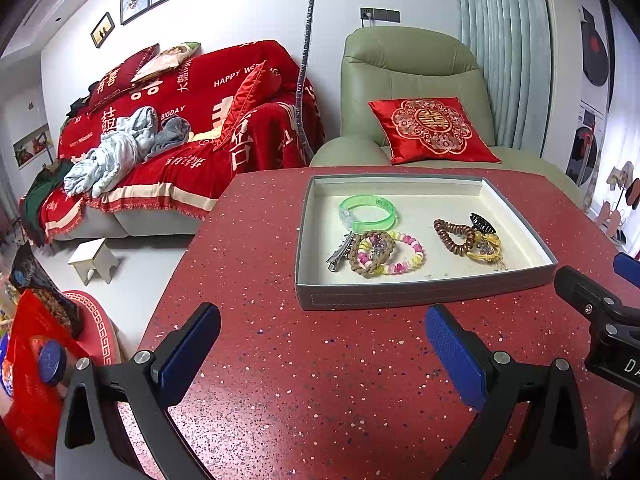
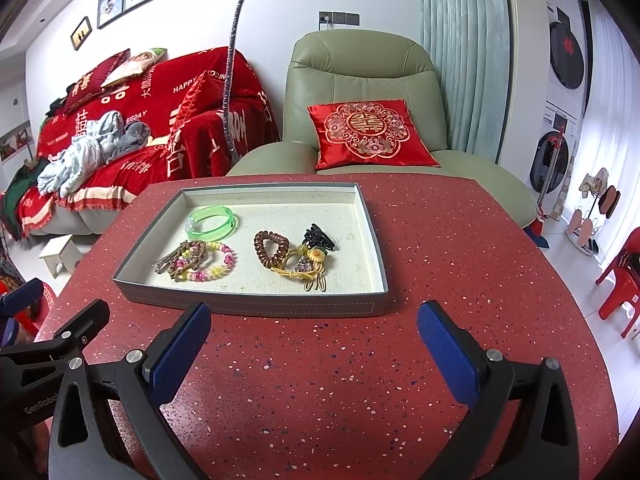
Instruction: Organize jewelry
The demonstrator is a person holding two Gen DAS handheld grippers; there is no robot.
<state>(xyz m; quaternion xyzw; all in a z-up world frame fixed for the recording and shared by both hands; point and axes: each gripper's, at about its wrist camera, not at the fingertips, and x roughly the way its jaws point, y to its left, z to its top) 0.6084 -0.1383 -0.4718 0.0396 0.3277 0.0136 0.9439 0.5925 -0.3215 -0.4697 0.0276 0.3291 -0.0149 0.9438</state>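
A grey tray (image 1: pixel 420 294) (image 2: pixel 256 306) with a cream floor sits on the red speckled table. In it lie a green bangle (image 1: pixel 368 211) (image 2: pixel 211 222), a pink and yellow bead bracelet (image 1: pixel 400 254) (image 2: pixel 212 266) over a brown braided ring and a metal clip (image 1: pixel 338 254), a brown coil hair tie (image 1: pixel 454 234) (image 2: pixel 271 248), a black claw clip (image 1: pixel 484 224) (image 2: pixel 318 238) and a yellow cord ornament (image 2: pixel 306 270). My left gripper (image 1: pixel 324 344) is open and empty, just short of the tray. My right gripper (image 2: pixel 314 342) is open and empty, also in front of the tray.
A green armchair (image 2: pixel 360 80) with a red cushion stands behind the table. A red-covered sofa (image 1: pixel 180 128) is at the left, a small white stool (image 1: pixel 94 260) on the floor. The other gripper shows at the frame edge in each view.
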